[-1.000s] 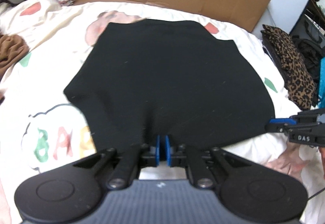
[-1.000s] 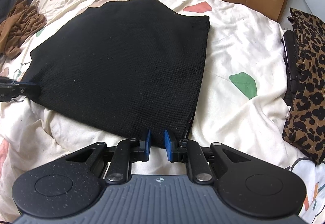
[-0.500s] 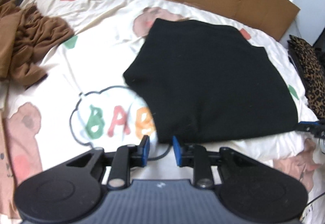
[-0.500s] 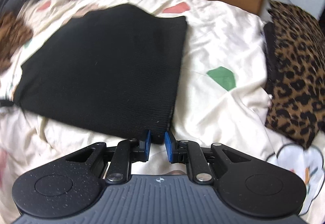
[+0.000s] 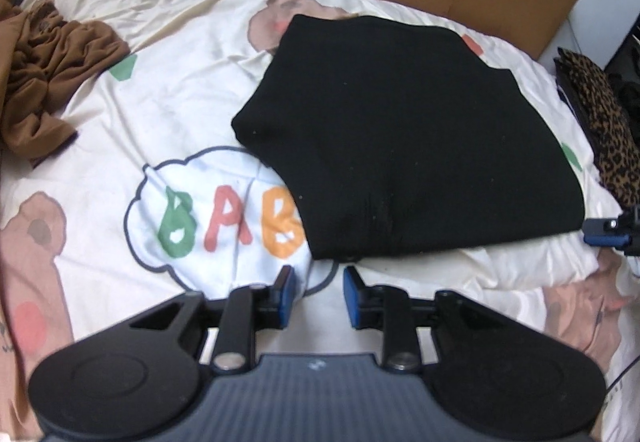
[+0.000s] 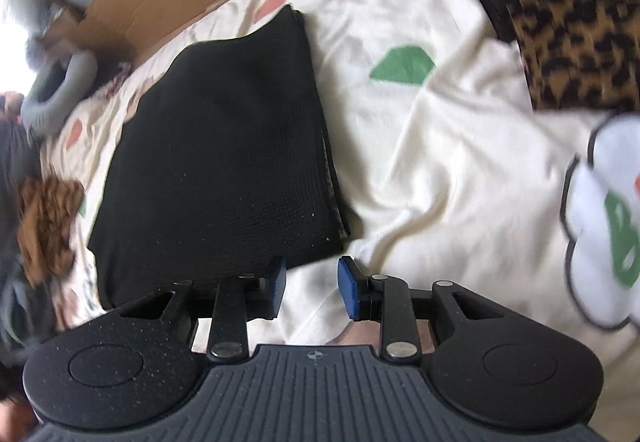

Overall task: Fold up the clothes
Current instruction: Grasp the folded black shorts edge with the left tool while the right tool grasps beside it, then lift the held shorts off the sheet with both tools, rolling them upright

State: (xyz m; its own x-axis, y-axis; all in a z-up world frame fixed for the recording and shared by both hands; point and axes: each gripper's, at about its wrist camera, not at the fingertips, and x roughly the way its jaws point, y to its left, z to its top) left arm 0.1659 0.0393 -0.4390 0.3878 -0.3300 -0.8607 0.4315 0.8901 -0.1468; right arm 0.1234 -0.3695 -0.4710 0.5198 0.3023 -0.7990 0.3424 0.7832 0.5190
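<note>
Bed with a cream cartoon sheet (image 5: 192, 81) fills both views. Left tongs (image 5: 316, 296) and right tongs (image 6: 310, 292) are opening, nothing between them. Just past both lies the folded black top (image 5: 408, 137), its near corners closest.

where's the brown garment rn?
Left wrist view: the crumpled brown garment lies at the far left edge of the printed bedspread, apart from the folded black garment at centre. Right wrist view shows it blurred at far left.
</note>
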